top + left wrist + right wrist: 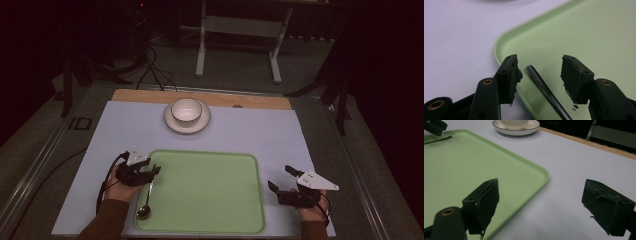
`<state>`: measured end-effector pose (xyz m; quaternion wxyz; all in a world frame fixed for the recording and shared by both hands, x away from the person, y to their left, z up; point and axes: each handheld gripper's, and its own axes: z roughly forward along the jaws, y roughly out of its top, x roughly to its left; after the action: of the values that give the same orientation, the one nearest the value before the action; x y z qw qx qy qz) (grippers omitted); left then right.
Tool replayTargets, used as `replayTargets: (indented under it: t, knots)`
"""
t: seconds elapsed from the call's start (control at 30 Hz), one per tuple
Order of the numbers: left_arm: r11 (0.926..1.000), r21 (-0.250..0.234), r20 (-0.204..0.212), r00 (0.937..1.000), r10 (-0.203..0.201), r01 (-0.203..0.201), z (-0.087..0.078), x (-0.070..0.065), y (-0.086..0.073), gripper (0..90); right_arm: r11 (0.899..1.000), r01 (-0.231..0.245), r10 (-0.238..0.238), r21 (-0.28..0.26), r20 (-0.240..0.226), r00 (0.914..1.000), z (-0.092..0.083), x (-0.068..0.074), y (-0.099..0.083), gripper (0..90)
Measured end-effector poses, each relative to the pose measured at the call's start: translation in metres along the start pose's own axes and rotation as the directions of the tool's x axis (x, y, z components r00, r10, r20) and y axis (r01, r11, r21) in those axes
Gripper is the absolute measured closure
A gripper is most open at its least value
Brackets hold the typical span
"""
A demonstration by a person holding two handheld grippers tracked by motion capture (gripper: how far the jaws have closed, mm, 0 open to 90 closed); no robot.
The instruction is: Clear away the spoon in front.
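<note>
The spoon point(146, 202) lies at the left edge of the green tray point(210, 210), its thin handle between the spread jaws of the left tongs point(152, 172). It looks like light, stiff, slippery metal, best pinched mid-handle. The right tongs point(281, 179) hang spread over the desk point(280, 135), holding nothing.

spoon point(146, 202): metal, flat, bowl toward person | on green tray point(210, 200), left edge | handle between parted jaws
</note>
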<state>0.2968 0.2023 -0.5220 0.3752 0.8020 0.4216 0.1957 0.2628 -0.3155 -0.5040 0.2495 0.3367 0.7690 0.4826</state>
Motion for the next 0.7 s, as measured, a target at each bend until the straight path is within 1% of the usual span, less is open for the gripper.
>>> replayTargets:
  t: [0.07,0.2,0.33,0.6,0.7]
  knots:
    - [0.9998,-0.018,-0.009,0.9999,-0.010,0.010,-0.002,0.002,0.000,45.1,1.000,0.000,0.000,0.001,0.000,1.0000,0.000,0.000,0.000,14.1]
    - [0.9986,-0.048,-0.023,0.9995,-0.023,0.022,-0.006,0.005,0.001,43.9,1.000,-0.001,0.001,0.003,0.000,1.0000,0.000,0.000,0.000,14.1]
    - [0.9963,-0.079,-0.029,0.9989,-0.038,0.035,-0.011,0.007,0.001,43.3,1.000,0.000,0.000,0.003,0.001,1.0000,0.000,-0.001,0.000,14.1]
    - [0.9901,-0.130,-0.052,0.9968,-0.060,0.053,-0.020,0.012,0.001,42.4,1.000,-0.003,0.003,-0.001,0.005,1.0000,0.000,-0.002,0.000,14.1]
    - [0.9869,-0.152,-0.075,0.9950,-0.066,0.054,-0.025,0.015,0.001,42.4,1.000,-0.008,0.008,-0.005,0.009,0.9999,-0.001,-0.003,0.000,14.1]
